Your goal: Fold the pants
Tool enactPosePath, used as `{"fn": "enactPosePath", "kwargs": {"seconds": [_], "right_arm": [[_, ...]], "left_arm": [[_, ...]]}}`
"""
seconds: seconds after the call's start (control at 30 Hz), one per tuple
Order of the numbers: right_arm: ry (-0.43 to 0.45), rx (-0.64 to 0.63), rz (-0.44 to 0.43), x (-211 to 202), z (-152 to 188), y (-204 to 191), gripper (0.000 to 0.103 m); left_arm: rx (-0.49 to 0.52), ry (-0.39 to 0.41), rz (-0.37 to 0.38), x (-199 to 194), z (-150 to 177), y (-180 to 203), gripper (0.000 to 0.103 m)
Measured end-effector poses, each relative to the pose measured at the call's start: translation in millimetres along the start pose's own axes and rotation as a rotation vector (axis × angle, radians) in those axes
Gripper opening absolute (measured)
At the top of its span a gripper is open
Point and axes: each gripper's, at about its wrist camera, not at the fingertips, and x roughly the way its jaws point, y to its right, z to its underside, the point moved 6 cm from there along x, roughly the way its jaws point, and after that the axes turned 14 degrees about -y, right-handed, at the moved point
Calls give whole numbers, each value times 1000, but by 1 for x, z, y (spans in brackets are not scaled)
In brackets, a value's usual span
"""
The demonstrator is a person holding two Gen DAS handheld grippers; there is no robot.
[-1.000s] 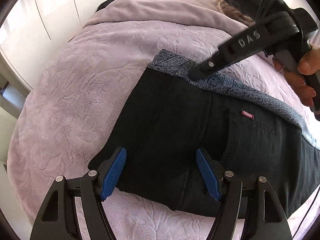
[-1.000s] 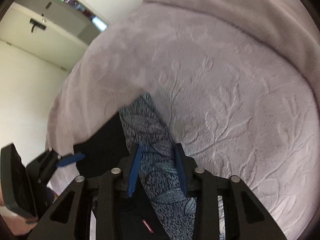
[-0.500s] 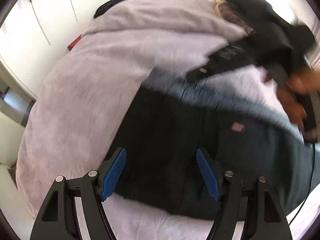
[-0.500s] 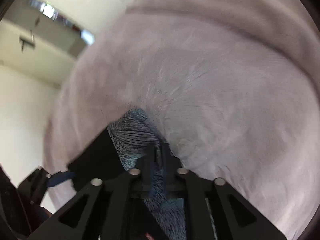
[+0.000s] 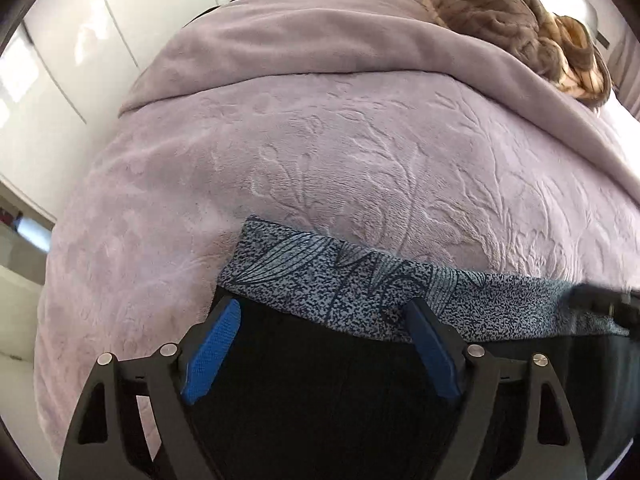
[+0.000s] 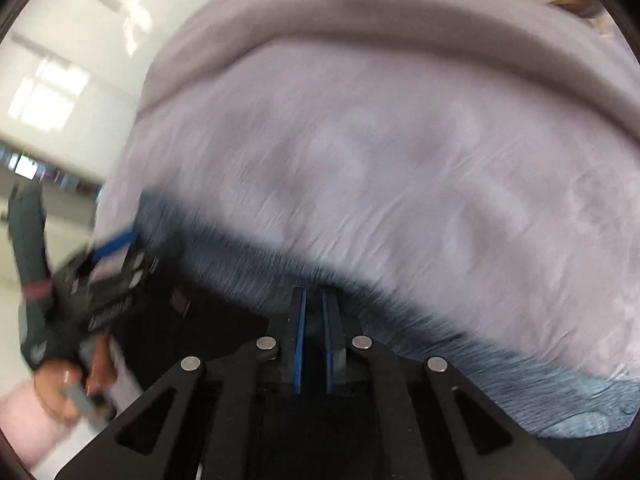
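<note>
**Waistband lying crosswise ahead of both grippers; right gripper pinching it, left gripper spread over it**

The black fabric pants with a blue-grey speckled, leaf-patterned waistband [image 5: 360,292] are lying on the bed, on the mauve plush blanket embossed with a leaf design [image 5: 360,160]. In the left wrist view the waistband is running left to right directly in front of the fingertips, its long axis across the gripper's forward line, with the black body of the garment passing beneath and behind the fingers.

The left gripper [image 5: 320,316] is standing spread wide, its blue-padded fingers [image 5: 212,352] straddling the near-left end of the waistband and gripping nothing. The corner of the waistband is lying just ahead and slightly left of the left finger.

The right gripper [image 6: 314,304] is showing its blue pads pressed close together at the waistband edge; judged to be pinching the band, though heavy motion blur is preventing certainty. From it, the band is stretching away to both sides, and the left gripper is appearing far off to its left.

Judgement: the coming move is turning on the left gripper, the nearer one to the free corner, reaching forward and closing on the band so that both ends are being held.

Writing: no legible brand or label is appearing in either current view; lettering on the left gripper's body in the right wrist view is too blurred to read.

A brown and tan fuzzy heap [image 5: 520,20] is lying far ahead, to the right.
</note>
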Motion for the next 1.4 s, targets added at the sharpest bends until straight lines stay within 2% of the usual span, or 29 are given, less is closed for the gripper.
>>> {"fn": "enactPosePath", "kwargs": {"seconds": [0.03,0.07,0.13,0.2,0.3,0.33,0.4,0.47,0.5,0.53,0.67,0.77,0.8,0.83,0.9,1.17,1.4], "right_arm": [[6,29,59,-5,-2,15,19],[8,57,70,-11,1,24,19],[5,109,-35,-32,19,40,20],[14,107,-45,-51,44,49,21],[-2,134,-32,-69,96,71,22],[-4,147,-14,-80,106,88,22],[4,165,41,-75,129,101,22],[-14,196,92,-70,152,123,22],[-36,208,126,-62,165,136,21],[-26,201,128,-62,173,144,21],[17,253,125,-83,197,171,21],[17,347,61,-103,215,195,23],[26,375,31,-113,223,201,29],[30,389,18,-118,228,202,40],[33,423,-3,-128,241,205,57],[26,542,-101,-142,297,215,58],[48,638,-146,-159,343,256,58]], "left_arm": [[2,-3,-15,-4,2,-1,85],[7,-4,-23,-7,1,0,85],[34,11,-23,-25,11,7,85],[73,22,-5,-41,23,24,85],[167,0,61,-56,54,73,85],[223,-11,90,-58,69,101,85],[310,-18,113,-61,95,141,85],[370,-37,98,-51,112,169,85],[383,-48,58,-39,122,179,85],[379,-55,29,-29,125,181,86],[367,-96,24,-28,128,171,86],[363,-119,-17,-39,131,163,86],[362,-120,-21,-45,132,163,86],[366,-122,-24,-53,135,166,86],[378,-130,-29,-63,140,175,86],[484,-174,30,-98,181,256,86],[571,-204,53,-112,199,341,86]]}}
